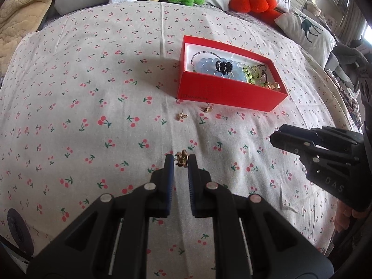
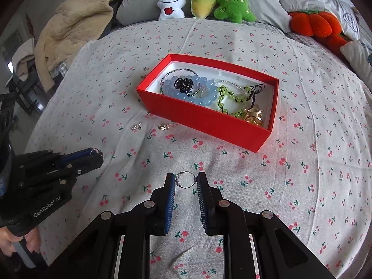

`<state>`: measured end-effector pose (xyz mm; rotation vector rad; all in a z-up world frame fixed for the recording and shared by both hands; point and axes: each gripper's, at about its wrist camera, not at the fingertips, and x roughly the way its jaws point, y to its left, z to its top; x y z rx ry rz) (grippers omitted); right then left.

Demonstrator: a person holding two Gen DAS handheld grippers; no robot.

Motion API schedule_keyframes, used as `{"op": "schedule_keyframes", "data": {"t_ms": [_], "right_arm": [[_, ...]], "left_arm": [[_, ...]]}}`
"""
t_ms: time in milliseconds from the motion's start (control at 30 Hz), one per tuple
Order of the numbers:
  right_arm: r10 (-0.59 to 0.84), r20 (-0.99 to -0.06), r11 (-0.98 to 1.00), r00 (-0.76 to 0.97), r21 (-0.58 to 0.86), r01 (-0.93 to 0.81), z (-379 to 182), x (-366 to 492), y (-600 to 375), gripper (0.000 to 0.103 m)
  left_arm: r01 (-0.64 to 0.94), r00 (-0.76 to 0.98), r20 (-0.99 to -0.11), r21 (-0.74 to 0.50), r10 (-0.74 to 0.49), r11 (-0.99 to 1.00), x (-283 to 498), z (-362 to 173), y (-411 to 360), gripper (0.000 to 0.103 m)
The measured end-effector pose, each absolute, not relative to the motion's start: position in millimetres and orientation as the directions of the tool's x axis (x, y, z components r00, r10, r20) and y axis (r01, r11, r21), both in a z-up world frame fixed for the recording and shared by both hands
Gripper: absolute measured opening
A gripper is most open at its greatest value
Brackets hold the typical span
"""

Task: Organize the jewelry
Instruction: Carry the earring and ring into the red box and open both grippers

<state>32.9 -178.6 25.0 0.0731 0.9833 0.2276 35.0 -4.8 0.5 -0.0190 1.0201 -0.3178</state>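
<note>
In the left wrist view my left gripper (image 1: pixel 181 160) is shut on a small gold earring (image 1: pixel 182 158), just above the cherry-print sheet. In the right wrist view a thin beaded ring (image 2: pixel 186 180) is pinched between the pads of my right gripper (image 2: pixel 186 179). The red box (image 2: pixel 204 119) lies ahead, holding a blue bead bracelet (image 2: pixel 205 100), a black hair claw (image 2: pixel 184 84), a green bead bracelet (image 2: pixel 223 97) and a gold piece (image 2: pixel 253 116). Two loose gold earrings (image 2: pixel 136 127) (image 2: pixel 162 127) lie on the sheet left of the box.
Plush toys (image 2: pixel 204 0) and pillows (image 1: pixel 304 30) line the far edge of the bed, with an orange plush (image 2: pixel 311 24) at the right. A beige blanket (image 2: pixel 76 23) is heaped at the far left. A hand (image 2: pixel 14 241) holds the left gripper's handle.
</note>
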Motion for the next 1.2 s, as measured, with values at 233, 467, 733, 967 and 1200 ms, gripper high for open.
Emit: {"op": "schedule_keyframes", "data": {"t_ms": [233,467,733,967,1200], "right_arm": [[0.221,-0.792,0.975,0.569,0.18,-0.128,43,35,-194,0.02],[0.218,-0.773,0.974,0.596,0.215,-0.078,54,45,-211,0.02],[0.216,-0.757,0.965,0.617,0.263,-0.015,54,71,-229,0.02],[0.241,-0.746,0.94,0.621,0.339,0.043,46,94,-242,0.02],[0.239,-0.749,0.941,0.618,0.335,0.043,39,106,-240,0.02]], "left_arm": [[0.262,0.504,-0.808,-0.195,-0.306,0.945,38,21,-8,0.013],[0.285,0.525,-0.787,-0.197,-0.325,0.938,51,38,-18,0.013],[0.306,0.538,-0.769,-0.203,-0.345,0.93,82,36,-35,0.013],[0.299,0.536,-0.777,-0.191,-0.33,0.935,107,24,-51,0.013],[0.294,0.533,-0.781,-0.189,-0.325,0.937,125,17,-55,0.013]]}}
